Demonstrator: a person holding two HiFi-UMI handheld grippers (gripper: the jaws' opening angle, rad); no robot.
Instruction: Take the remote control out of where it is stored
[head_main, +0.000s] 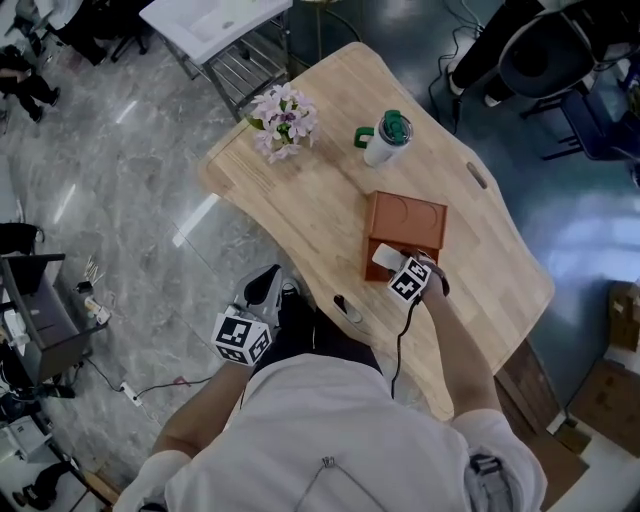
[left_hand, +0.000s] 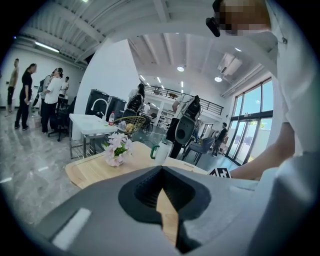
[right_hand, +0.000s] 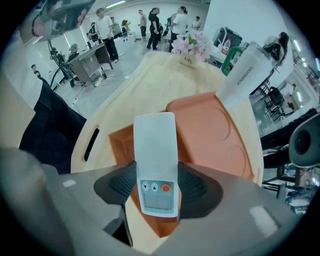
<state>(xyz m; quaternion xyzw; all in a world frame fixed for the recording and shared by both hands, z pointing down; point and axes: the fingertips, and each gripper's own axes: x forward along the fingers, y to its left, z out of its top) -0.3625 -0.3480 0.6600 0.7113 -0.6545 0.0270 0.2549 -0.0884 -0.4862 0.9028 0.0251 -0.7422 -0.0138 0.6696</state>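
The white remote control (right_hand: 155, 150) has its grey screen and orange button at the near end, and my right gripper (right_hand: 157, 187) is shut on it by the long sides. It hangs over the open compartment of the orange storage box (right_hand: 210, 135). In the head view the remote control (head_main: 386, 259) shows at the near edge of the orange box (head_main: 410, 220), with the right gripper (head_main: 408, 280) just behind it. My left gripper (head_main: 243, 338) is held off the table's near-left edge, by the person's lap. In its own view the left gripper (left_hand: 162, 197) is shut with nothing in it.
On the wooden table (head_main: 320, 200) stand a pot of pale pink flowers (head_main: 283, 120) and a white mug with a green lid (head_main: 385, 138). A dark slot (head_main: 347, 308) cuts the table's near edge. A white table (head_main: 215, 20) stands beyond; people stand in the background.
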